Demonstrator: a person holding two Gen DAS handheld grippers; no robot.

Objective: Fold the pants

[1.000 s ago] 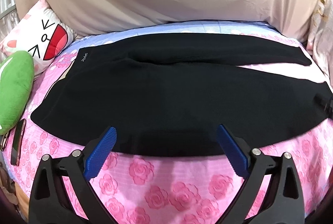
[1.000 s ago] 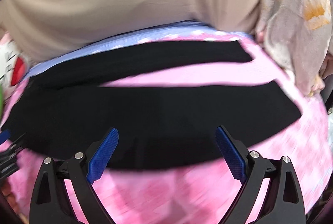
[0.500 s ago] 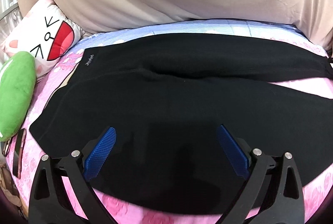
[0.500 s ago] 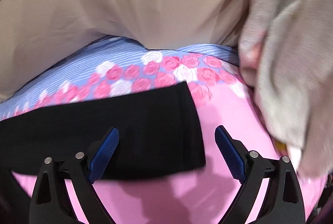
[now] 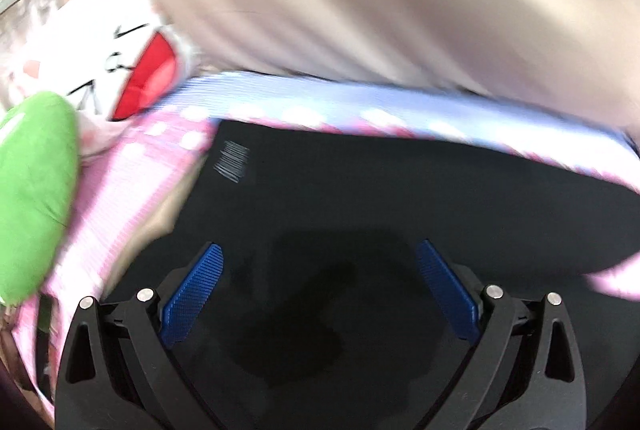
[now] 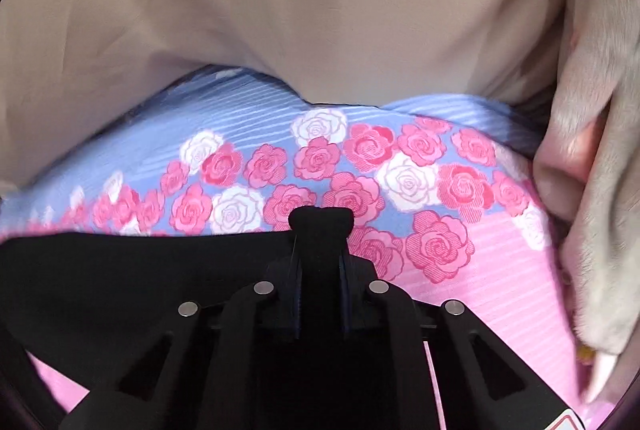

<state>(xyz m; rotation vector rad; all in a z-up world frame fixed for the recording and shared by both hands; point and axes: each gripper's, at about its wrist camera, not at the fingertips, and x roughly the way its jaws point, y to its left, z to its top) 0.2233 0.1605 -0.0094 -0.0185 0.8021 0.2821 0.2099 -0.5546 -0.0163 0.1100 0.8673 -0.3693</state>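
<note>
Black pants (image 5: 400,190) lie flat across a rose-print bed sheet (image 6: 440,246). The left wrist view is blurred. In it my left gripper (image 5: 319,246) hangs open over the waist end of the pants, blue pads wide apart, with the small white label (image 5: 232,160) ahead and to its left. In the right wrist view my right gripper (image 6: 320,258) is at the end of a pant leg (image 6: 140,270). Its jaws are closing and a bunch of black cloth is pinched up between the pads.
A green plush (image 5: 32,190) and a white cartoon-face pillow (image 5: 120,70) lie left of the waist. A beige cloth (image 6: 320,10) hangs along the bed's far side. A pale fuzzy blanket (image 6: 600,190) is heaped at the right edge.
My left gripper has moved forward and left over the pants toward the waist corner. My right gripper swept right to the leg's end and its jaws came together on the cloth.
</note>
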